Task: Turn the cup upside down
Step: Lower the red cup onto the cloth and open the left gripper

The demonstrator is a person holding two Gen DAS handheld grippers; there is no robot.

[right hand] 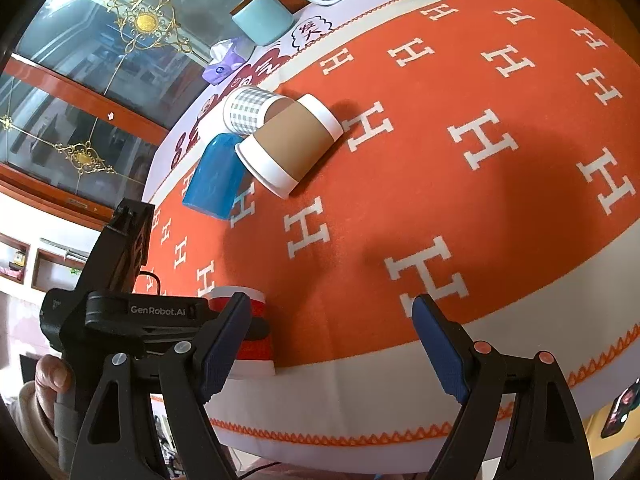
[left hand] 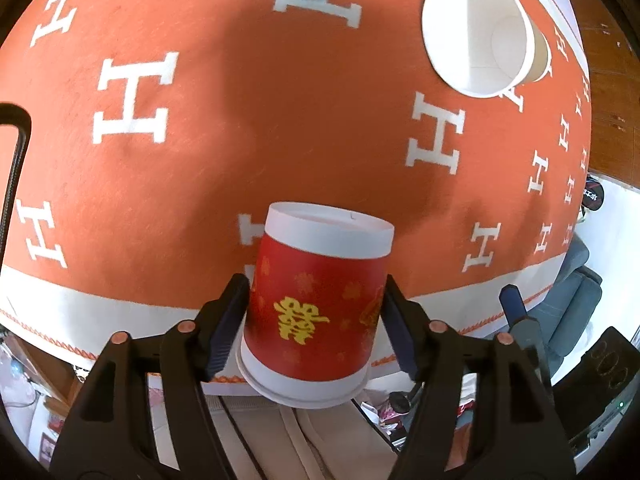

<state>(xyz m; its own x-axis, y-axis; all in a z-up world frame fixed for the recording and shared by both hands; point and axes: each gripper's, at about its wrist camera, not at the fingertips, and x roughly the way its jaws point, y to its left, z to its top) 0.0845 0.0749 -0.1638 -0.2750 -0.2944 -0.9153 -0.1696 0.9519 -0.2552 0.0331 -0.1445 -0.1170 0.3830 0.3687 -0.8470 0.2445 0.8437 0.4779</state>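
A red paper cup [left hand: 316, 304] with gold characters and white bands sits between the fingers of my left gripper [left hand: 316, 316]. The gripper is shut on its sides. The cup stands upside down, base up and wide rim down, near the table's front edge. In the right wrist view the same cup [right hand: 256, 344] shows partly behind the left gripper body [right hand: 132, 312] at the lower left. My right gripper [right hand: 332, 344] is open and empty above the tablecloth's front border.
An orange tablecloth [left hand: 280, 120] with white H letters covers the table. A brown-sleeved white cup [right hand: 288, 144] lies on its side, also in the left wrist view [left hand: 480, 36]. A blue cup [right hand: 214, 176] and a checked cup [right hand: 246, 110] lie beside it.
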